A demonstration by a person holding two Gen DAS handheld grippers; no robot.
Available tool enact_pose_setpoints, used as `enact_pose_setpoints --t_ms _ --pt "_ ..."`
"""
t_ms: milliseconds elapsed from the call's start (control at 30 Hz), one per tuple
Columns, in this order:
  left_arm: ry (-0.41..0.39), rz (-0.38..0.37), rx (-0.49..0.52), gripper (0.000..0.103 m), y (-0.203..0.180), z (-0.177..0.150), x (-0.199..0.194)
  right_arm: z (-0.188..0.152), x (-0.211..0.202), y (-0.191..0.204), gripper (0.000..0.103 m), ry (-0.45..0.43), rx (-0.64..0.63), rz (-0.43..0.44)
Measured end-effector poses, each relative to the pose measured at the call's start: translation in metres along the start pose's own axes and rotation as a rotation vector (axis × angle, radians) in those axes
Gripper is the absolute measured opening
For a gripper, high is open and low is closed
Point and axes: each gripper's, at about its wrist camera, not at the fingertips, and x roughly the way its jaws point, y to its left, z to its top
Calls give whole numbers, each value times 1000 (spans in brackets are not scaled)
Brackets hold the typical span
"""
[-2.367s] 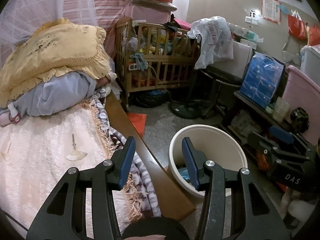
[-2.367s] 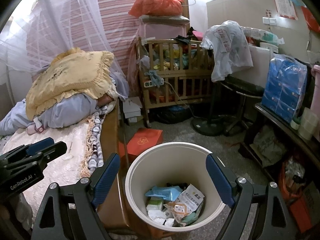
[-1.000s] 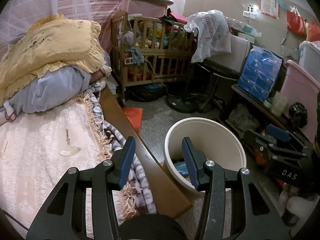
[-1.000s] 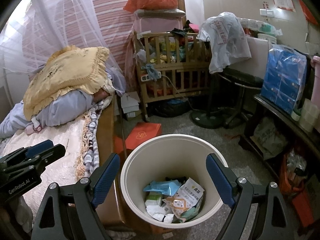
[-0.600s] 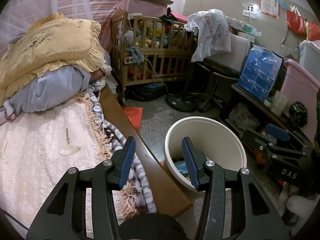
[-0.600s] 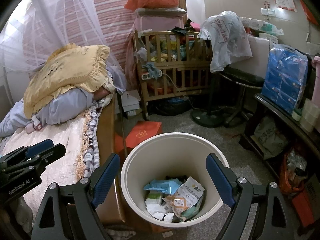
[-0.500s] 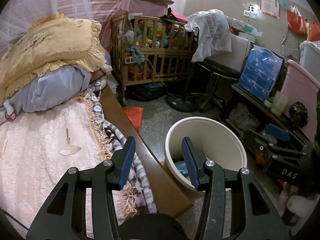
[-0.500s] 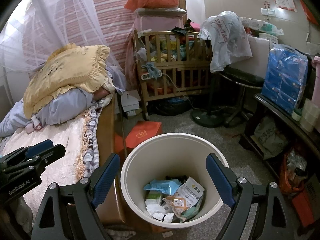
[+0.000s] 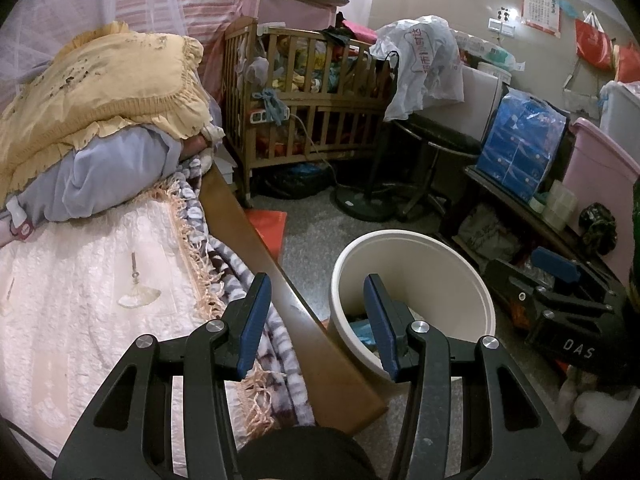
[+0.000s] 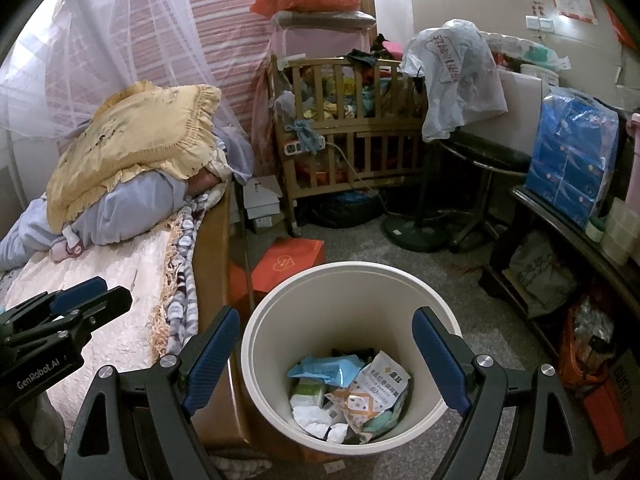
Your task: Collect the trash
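A cream round trash bin [image 10: 280,320] stands on the floor beside the bed; it also shows in the left wrist view [image 9: 436,256]. Inside lie several wrappers and packets [image 10: 352,392], one blue, one white and orange. My right gripper [image 10: 326,356] is open wide and empty, held above the bin's mouth. My left gripper [image 9: 318,324] is open and empty, above the bed's wooden side rail [image 9: 280,280], left of the bin. Each gripper shows in the other's view, the right one [image 9: 560,308] and the left one [image 10: 60,312].
The bed [image 9: 80,280] with a cream cover, a fringed blanket and a yellow pillow [image 9: 100,92] fills the left. A wooden crib [image 10: 352,128], a black stool [image 10: 484,160], a fan base [image 10: 416,236], a red box [image 10: 288,264] and a low shelf [image 10: 560,232] surround the floor.
Both views have shifted only slightly. Both grippers stay open and empty, and the bin and its contents have not moved.
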Motion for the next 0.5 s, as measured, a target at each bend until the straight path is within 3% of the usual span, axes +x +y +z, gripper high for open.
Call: enact_pose_setpoints --t_ms 500 --pt "9 -5 1 46 3 -1 3 -1 3 0 86 6 -2 1"
